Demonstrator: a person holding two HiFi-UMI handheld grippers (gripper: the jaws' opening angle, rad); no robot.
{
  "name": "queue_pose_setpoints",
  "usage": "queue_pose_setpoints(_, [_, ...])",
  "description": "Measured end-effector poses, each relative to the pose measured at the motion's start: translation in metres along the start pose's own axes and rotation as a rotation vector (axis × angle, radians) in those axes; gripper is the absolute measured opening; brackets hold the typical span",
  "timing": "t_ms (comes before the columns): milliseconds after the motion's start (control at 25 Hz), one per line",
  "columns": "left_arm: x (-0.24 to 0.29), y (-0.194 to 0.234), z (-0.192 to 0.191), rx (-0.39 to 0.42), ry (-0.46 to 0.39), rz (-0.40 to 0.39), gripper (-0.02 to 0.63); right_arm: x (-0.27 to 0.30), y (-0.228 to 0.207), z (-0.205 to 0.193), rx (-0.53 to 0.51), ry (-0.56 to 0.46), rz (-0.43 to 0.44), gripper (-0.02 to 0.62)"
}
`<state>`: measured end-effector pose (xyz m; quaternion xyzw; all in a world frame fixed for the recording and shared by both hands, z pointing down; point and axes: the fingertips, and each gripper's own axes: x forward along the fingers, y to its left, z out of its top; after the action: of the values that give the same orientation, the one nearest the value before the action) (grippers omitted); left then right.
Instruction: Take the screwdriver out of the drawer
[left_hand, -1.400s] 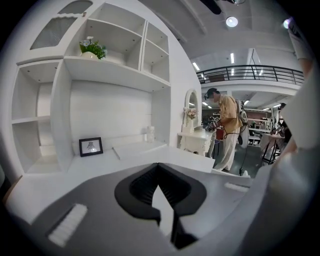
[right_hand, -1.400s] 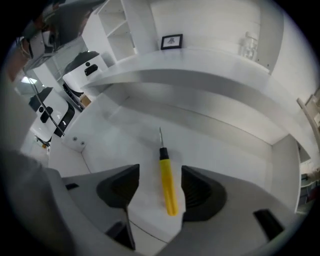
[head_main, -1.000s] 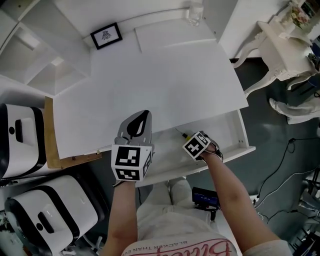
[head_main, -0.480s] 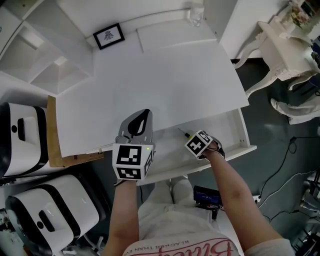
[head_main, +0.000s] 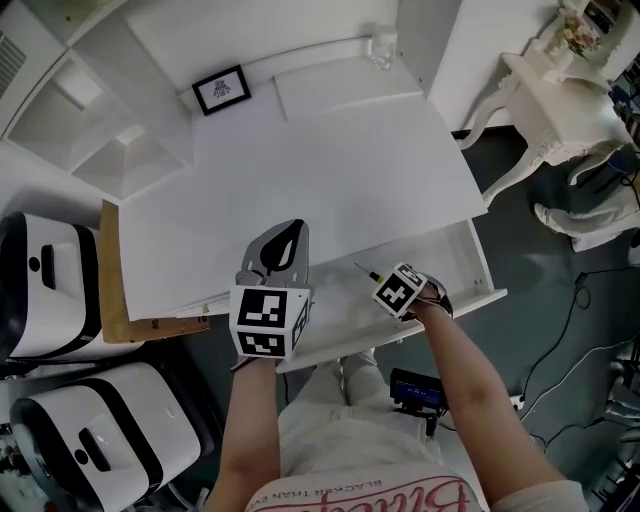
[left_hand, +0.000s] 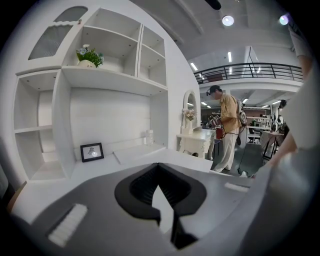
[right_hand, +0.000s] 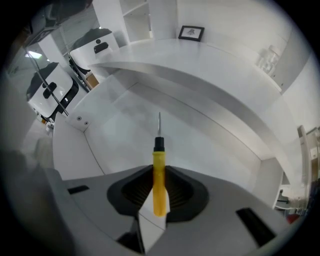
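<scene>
Your biggest piece here is the white desk (head_main: 340, 160), and the open drawer (head_main: 455, 308) juts out from under its front edge toward you. Your left gripper (head_main: 290, 232) hangs just left of the drawer, over the desk's front edge, with its jaws together and nothing between them. Your right gripper (right_hand: 159, 192) is over the drawer, pointing steeply down into it. Its jaws have just been closing and now clamp the yellow handle of the screwdriver (right_hand: 158, 172). The tool runs straight out from the jaws, black collar and thin metal shaft aimed at the drawer's bare white floor, inside its walls. Whether the tip touches that floor cannot be made out. Well behind the drawer, at the desk's back edge, stands a small black picture frame (head_main: 221, 90).
</scene>
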<state>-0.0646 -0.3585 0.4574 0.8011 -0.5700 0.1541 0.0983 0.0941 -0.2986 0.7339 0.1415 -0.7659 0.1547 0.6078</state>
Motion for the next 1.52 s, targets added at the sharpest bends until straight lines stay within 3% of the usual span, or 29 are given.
queue_pose_setpoints(720, [-0.007, -0.003, 0.06, 0.02, -0.14, -0.037, 0.005, -0.081, -0.01, 0.017, 0.013, -0.11, -0.089, 0.084])
queue_pose_setpoints(920, [-0.006, -0.007, 0.074, 0.03, -0.176, -0.054, 0.005, -0.111, -0.016, 0.028, 0.052, -0.187, -0.118, 0.084])
queue_pose_setpoints(1160, [-0.009, -0.012, 0.091, 0.053, -0.215, -0.073, 0.005, -0.149, -0.025, 0.04, 0.176, -0.297, -0.13, 0.084])
queue_pose_setpoints(1520, [-0.017, -0.016, 0.113, 0.082, -0.269, -0.084, 0.005, -0.211, -0.028, 0.065, 0.194, -0.447, -0.21, 0.084])
